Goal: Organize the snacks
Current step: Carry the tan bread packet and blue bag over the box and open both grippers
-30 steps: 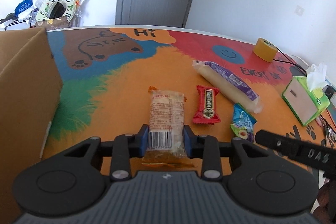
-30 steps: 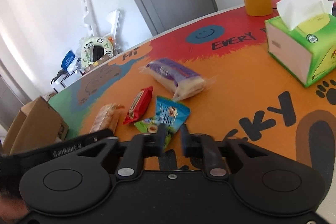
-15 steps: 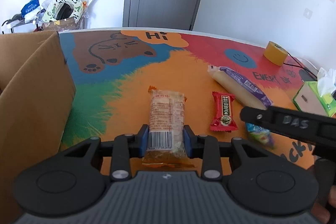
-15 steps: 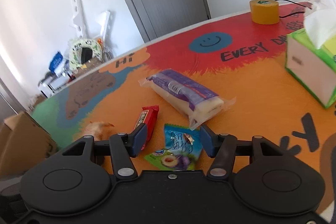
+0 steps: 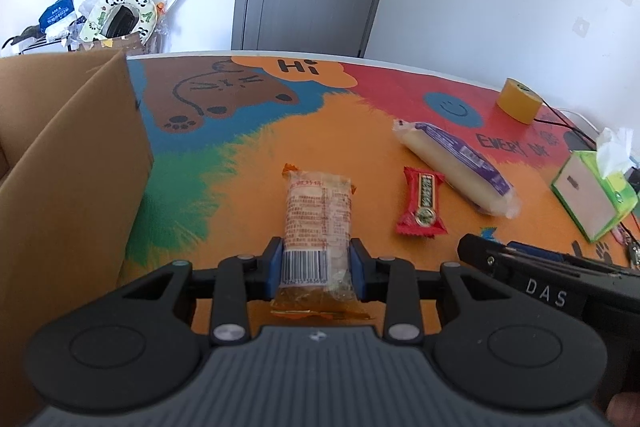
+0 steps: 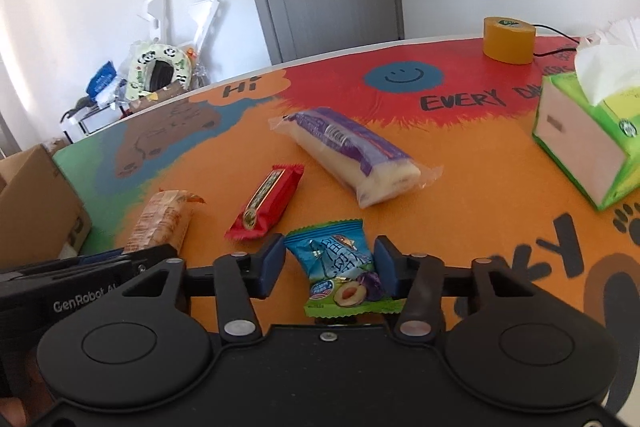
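Note:
My left gripper (image 5: 316, 259) is shut on the near end of a clear-wrapped biscuit pack (image 5: 318, 215), which also shows in the right wrist view (image 6: 160, 223). My right gripper (image 6: 329, 263) is open, its jaws on either side of a blue-green plum candy packet (image 6: 340, 269) without touching it. A red candy bar (image 6: 266, 203) (image 5: 422, 201) and a long purple-wrapped roll (image 6: 348, 155) (image 5: 456, 163) lie on the colourful table mat (image 6: 480, 187).
An open cardboard box (image 5: 60, 179) stands at the left (image 6: 32, 203). A green tissue box (image 6: 588, 139) and a yellow tape roll (image 6: 508, 39) sit at the right. A cable runs behind the tape. Clutter and a grey door lie beyond the table.
My right gripper has opened and moved forward so its jaws now straddle the plum candy packet. My left gripper keeps its hold on the biscuit pack and has drifted slightly.

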The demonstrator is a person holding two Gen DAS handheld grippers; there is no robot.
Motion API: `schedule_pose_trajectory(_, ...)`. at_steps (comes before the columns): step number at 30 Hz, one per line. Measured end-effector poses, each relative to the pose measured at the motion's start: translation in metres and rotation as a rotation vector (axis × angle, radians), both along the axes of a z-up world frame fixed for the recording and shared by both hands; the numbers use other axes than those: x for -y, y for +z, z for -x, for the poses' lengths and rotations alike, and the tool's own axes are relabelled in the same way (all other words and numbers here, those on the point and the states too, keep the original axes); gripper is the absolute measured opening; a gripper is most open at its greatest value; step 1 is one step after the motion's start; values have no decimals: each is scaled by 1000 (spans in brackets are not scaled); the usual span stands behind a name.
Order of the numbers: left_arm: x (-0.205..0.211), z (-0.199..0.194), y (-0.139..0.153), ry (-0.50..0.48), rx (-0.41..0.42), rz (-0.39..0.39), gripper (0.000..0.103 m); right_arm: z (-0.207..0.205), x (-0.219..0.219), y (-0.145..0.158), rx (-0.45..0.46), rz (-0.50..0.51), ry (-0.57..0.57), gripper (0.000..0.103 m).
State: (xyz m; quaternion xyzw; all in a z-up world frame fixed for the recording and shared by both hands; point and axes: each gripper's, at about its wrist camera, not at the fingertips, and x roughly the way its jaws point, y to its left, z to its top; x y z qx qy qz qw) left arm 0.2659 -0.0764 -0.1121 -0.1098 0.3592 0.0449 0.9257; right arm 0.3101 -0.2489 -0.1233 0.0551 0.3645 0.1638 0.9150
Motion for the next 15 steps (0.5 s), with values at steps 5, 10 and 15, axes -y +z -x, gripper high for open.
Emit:
schedule_pose_trajectory(5, 1, 18, 7, 6, 24, 22, 33, 16, 14, 2, -12, -72, -4, 43)
schedule_pose_trajectory(10, 4, 38, 14, 7, 49, 37, 33, 34, 24, 6, -6, -135, -13, 41)
schedule_pose_trajectory(15, 5, 55, 22, 8, 73, 46, 33, 49, 29, 13, 13, -177, -9, 40)
